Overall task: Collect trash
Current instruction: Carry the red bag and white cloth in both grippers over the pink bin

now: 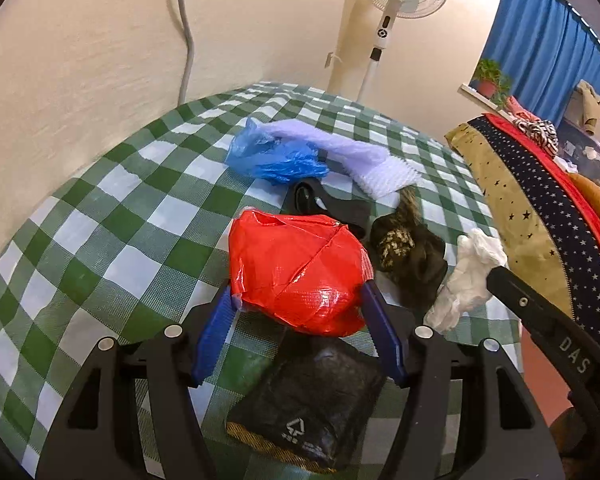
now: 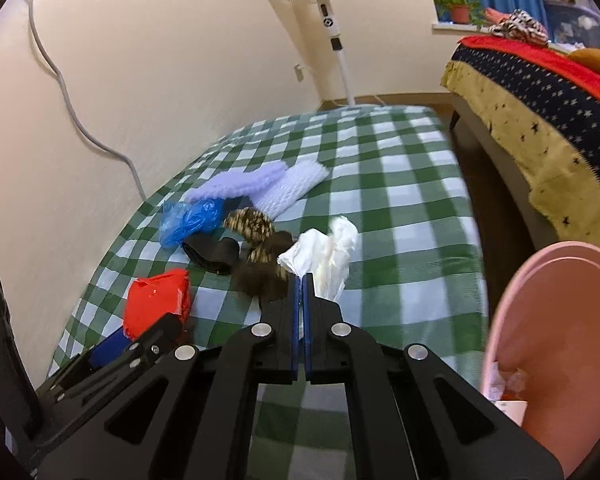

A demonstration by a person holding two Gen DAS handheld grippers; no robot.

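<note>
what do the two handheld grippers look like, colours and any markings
Both are the same build: matte black linkage arms with cut-out slots and round silver pivot pins, carrying two flat blue fingers. On the left gripper the blue fingers show ribbed inner faces. The right gripper has the same black frame, and white letters "DAS" are printed on its arm in the left wrist view. No cables, sleeves or hands show.

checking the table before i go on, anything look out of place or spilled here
Nothing is spilled. The checked tablecloth is strewn with crumpled trash: a blue bag, foam netting, a red bag between the left gripper fingers. The right gripper pinches a white bag.
</note>
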